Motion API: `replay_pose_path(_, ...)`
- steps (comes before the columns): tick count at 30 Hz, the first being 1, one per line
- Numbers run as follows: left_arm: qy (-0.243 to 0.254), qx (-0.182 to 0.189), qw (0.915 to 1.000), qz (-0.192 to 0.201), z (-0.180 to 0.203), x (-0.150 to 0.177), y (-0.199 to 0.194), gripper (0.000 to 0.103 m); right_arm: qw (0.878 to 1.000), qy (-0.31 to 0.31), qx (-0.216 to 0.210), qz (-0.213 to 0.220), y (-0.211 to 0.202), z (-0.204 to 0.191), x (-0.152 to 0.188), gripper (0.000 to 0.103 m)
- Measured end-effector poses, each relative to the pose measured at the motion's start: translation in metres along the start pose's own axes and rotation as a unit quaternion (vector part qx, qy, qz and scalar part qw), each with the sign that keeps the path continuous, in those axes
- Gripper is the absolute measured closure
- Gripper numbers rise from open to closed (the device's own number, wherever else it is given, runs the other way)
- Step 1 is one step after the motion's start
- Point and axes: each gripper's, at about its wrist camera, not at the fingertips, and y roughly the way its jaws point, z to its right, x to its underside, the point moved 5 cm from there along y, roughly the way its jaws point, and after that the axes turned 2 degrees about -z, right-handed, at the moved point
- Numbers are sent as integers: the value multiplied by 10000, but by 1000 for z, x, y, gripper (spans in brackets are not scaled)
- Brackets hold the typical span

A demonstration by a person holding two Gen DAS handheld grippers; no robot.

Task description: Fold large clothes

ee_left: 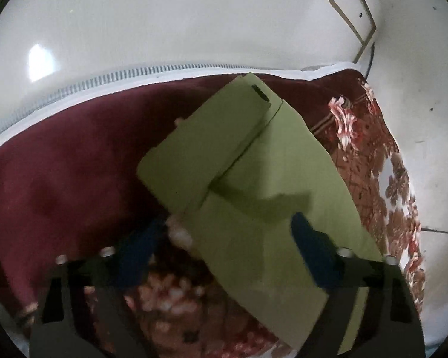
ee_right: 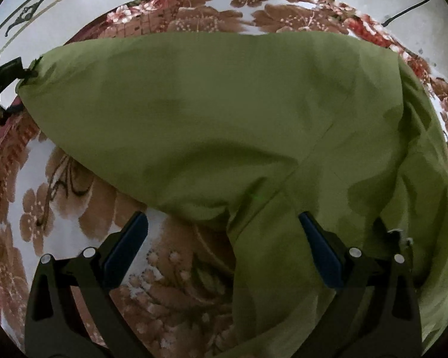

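**Green garment on patterned blanket, both hand-held grippers spread over it**

Olive-green fabric, a large garment [ee_right: 224, 113], lies spread across a floral blanket [ee_right: 74, 208] printed in brown, red and white. In the right wrist view the cloth fills most of the frame, bulging in soft folds, with a seam line running diagonally through its lower middle. One edge of it drapes down between the fingers of the right hand-held gripper [ee_right: 222, 223].

Right hand-held gripper: jaws stand wide apart. The blue pad on the right side [ee_right: 319, 247] sits over the green cloth; the left pad is over bare blanket. No pad presses on the fabric.

Left wrist view: the same garment [ee_left: 283, 179] appears as a flatter, folded shape with straight edges, one panel lying on top of another. It rests partly on a plain maroon area of the blanket [ee_left: 59, 179] and partly on the floral border at right. A white edging with a ribbed strip [ee_left: 164, 70] runs along the far side of the maroon area, against a pale floor [ee_left: 194, 15].

Left hand-held gripper [ee_left: 224, 232]: jaws apart, with the garment's lower corner lying between them. The right blue pad sits above the green cloth; the left pad is blurred, over the blanket. Neither is clamped on anything that can be seen. A thin dark cable [ee_right: 409, 9] lies on the floor beyond the blanket.
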Motion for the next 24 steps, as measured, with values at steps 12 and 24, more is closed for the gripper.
replay_pose_path(12, 378, 23, 9992, 148, 11, 0, -30, 96, 9997, 59, 4, 223, -11, 2, 8, 5)
replay_pose_path(24, 1504, 1044, 9817, 530, 162, 27, -124, 96, 9978, 273, 493, 361, -47, 23, 21, 5)
